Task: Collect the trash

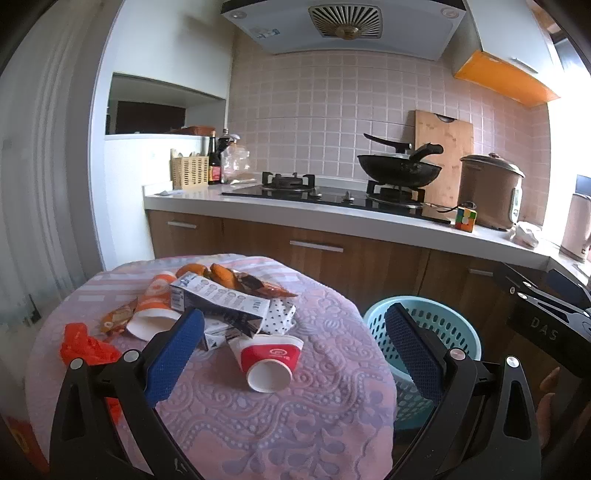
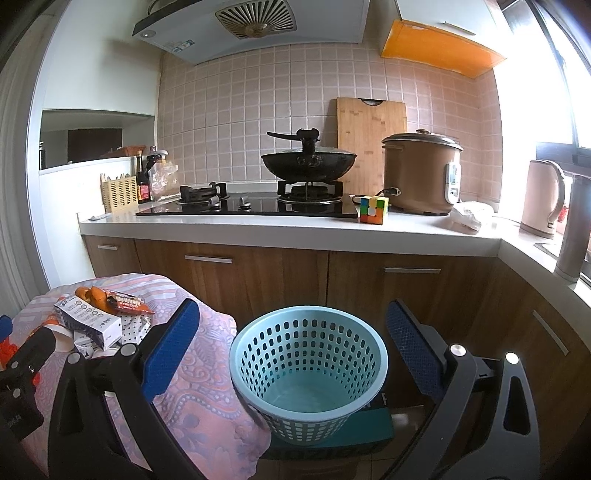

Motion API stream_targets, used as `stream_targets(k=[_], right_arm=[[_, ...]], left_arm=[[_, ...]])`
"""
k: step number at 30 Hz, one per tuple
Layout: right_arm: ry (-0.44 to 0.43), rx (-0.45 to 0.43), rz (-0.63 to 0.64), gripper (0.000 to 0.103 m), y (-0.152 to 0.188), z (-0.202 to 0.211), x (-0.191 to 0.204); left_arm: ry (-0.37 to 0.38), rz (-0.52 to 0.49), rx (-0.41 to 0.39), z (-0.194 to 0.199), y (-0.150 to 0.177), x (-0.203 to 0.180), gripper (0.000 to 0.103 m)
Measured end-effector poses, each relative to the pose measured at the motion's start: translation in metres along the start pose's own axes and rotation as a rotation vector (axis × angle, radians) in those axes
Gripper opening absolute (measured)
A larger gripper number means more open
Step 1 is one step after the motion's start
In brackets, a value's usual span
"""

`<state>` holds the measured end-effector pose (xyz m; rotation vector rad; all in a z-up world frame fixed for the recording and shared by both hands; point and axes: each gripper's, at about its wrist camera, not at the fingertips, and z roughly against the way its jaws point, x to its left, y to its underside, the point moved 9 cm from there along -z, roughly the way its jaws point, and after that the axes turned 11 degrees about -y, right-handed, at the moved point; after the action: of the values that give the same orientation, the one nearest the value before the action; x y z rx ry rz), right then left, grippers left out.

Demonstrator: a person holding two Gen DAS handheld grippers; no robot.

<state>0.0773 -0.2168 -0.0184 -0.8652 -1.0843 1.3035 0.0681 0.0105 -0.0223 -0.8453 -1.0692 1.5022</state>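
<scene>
step: just starting, nothing picked yet | left claw (image 1: 293, 341) spread wide over red cup (image 1: 271, 363) mid-frame on tabletop (image 1: 295, 424) | right claw (image 2: 293, 343) spread, empty, above basket (image 2: 308, 365) | next: probably drop lower, pinch cup

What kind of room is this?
Most likely a home kitchen: a gas hob with a wok under a range hood, and a rice cooker on the counter.
</scene>
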Motion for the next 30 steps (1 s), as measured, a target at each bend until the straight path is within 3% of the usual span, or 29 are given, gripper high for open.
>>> stream_targets(k=[30], right_arm=[[-0.014,0.018,0.018,0.092,0.006,-0.01,0.011]], left_arm=[[-0.006,0.026,-0.001,-0.001,0.001,0.013,0.095]])
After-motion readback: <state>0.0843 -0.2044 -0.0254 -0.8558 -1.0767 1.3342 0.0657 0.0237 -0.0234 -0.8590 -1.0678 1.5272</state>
